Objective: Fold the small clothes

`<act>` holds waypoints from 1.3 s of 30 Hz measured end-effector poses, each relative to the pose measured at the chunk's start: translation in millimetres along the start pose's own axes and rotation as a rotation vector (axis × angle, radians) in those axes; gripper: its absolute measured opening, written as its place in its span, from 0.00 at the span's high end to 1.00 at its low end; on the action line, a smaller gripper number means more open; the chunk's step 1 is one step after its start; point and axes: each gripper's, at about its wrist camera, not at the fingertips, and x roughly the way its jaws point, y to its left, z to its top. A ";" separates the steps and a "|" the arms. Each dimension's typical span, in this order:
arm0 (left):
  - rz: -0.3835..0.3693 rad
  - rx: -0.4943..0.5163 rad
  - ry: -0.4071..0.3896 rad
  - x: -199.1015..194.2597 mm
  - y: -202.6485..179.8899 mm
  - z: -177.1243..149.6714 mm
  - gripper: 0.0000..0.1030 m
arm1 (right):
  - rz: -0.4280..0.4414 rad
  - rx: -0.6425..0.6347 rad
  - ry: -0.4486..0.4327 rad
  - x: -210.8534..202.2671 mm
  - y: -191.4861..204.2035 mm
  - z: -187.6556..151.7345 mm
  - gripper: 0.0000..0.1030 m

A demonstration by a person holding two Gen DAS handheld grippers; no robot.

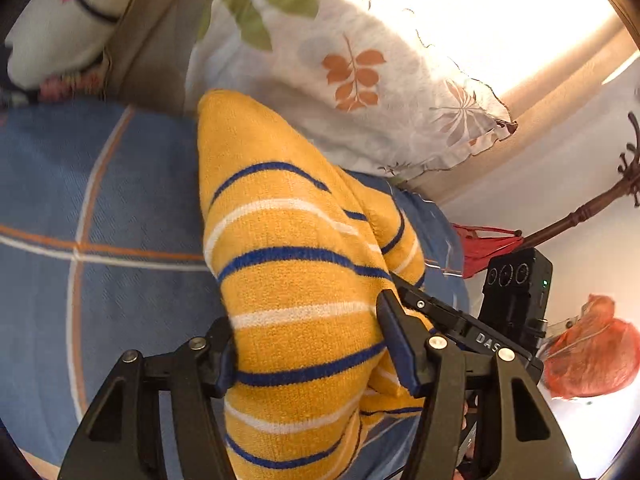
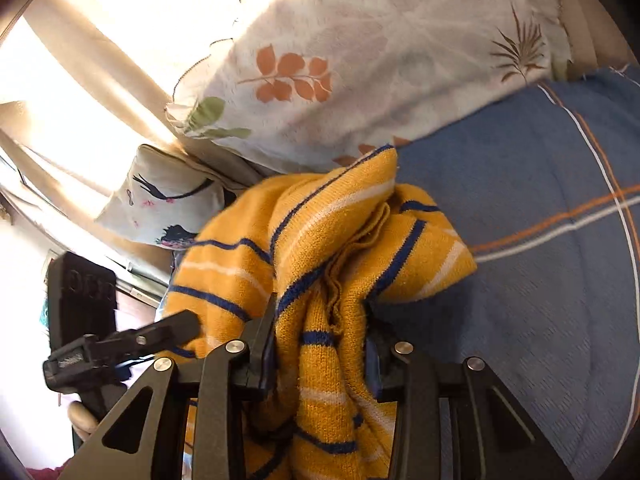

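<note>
A yellow knitted sweater (image 1: 288, 264) with blue and white stripes hangs bunched over a blue bedsheet (image 1: 120, 200). My left gripper (image 1: 308, 352) is shut on a thick fold of it. My right gripper (image 2: 320, 344) is shut on another bunched part of the same sweater (image 2: 320, 248), which drapes down between its fingers. The right gripper (image 1: 460, 320) shows at the lower right of the left wrist view, beside the sweater. The left gripper (image 2: 168, 332) shows at the lower left of the right wrist view, its tip at the sweater's edge.
A white pillow with leaf print (image 1: 360, 80) lies at the head of the bed, also in the right wrist view (image 2: 360, 60). A second pillow (image 2: 168, 200) lies beside it. A wooden coat stand (image 1: 592, 208) and red cloth (image 1: 592, 348) are off the bed's side.
</note>
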 end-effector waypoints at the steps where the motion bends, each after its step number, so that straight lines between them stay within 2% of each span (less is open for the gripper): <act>1: 0.046 0.015 0.008 1.5 0.5 1.1 0.41 | -0.010 0.012 -0.006 3.5 -3.5 1.2 0.63; 3: 0.154 0.014 0.053 15.1 10.3 0.4 0.40 | -0.105 0.031 -0.005 11.6 -18.4 -0.1 0.62; 5: 0.238 -0.003 0.118 31.0 28.7 -8.0 0.40 | -0.288 0.043 0.039 21.4 -35.9 -4.1 0.55; 6: 0.244 -0.022 0.136 34.0 38.4 -14.6 0.40 | -0.288 0.053 0.036 20.6 -39.6 -5.3 0.52; 7: 0.216 -0.047 0.139 32.9 46.3 -20.0 0.40 | -0.278 0.070 0.023 14.6 -40.8 -5.9 0.51; 9: 0.178 -0.078 0.137 24.0 55.7 -28.4 0.40 | -0.337 0.051 0.001 3.0 -29.0 -3.6 0.51; 11: 0.181 -0.073 0.113 10.4 58.6 -34.4 0.40 | -0.414 -0.029 -0.047 -11.0 -3.5 0.1 0.51; 13: 0.194 -0.060 0.082 -4.1 58.6 -40.4 0.40 | -0.402 -0.093 -0.092 -21.9 21.7 2.9 0.51; 15: 0.207 -0.064 0.047 -20.2 62.5 -45.8 0.40 | -0.307 -0.125 -0.108 -26.9 46.6 -2.8 0.51; 17: 0.217 -0.076 0.013 -37.6 68.3 -50.0 0.40 | -0.160 -0.122 -0.045 -16.4 61.4 -14.7 0.51; 18: 0.226 -0.081 -0.006 -47.5 70.2 -51.1 0.40 | -0.134 -0.116 -0.010 -8.7 63.4 -20.1 0.51; 19: 0.236 -0.082 -0.025 -57.6 72.7 -54.2 0.40 | -0.141 -0.111 0.021 0.5 62.1 -26.5 0.51; 21: 0.254 -0.070 -0.060 -71.8 72.5 -55.2 0.40 | -0.275 -0.084 0.055 16.0 43.7 -39.1 0.53; 23: 0.286 -0.043 -0.092 -86.0 72.7 -55.8 0.39 | -0.305 0.016 0.055 16.7 15.1 -48.5 0.82; 24: 0.306 -0.022 -0.106 -93.6 72.4 -56.3 0.39 | -0.289 0.074 0.034 12.3 5.4 -50.4 0.86; 26: 0.343 0.017 -0.133 -106.4 71.7 -56.0 0.38 | -0.267 0.145 0.008 0.3 2.1 -51.7 0.86; 27: 0.353 0.029 -0.144 -113.0 73.2 -56.4 0.37 | -0.291 0.142 -0.004 -5.0 8.4 -52.0 0.84; 29: 0.366 0.049 -0.162 -120.8 75.0 -53.8 0.32 | -0.370 0.095 -0.039 -16.4 30.3 -55.7 0.60; 31: 0.382 0.075 -0.174 -125.9 77.1 -52.1 0.32 | -0.409 0.041 -0.085 -23.1 52.0 -57.9 0.52; 34: 0.387 0.104 -0.162 -125.9 81.1 -51.2 0.32 | -0.413 -0.014 -0.080 -11.3 75.7 -61.3 0.52; 36: 0.369 0.109 -0.146 -125.7 87.0 -52.8 0.32 | -0.460 -0.019 -0.049 6.5 81.5 -68.1 0.52; 39: 0.351 0.113 -0.120 -123.1 95.2 -59.3 0.32 | -0.551 0.043 -0.004 16.5 68.2 -82.1 0.52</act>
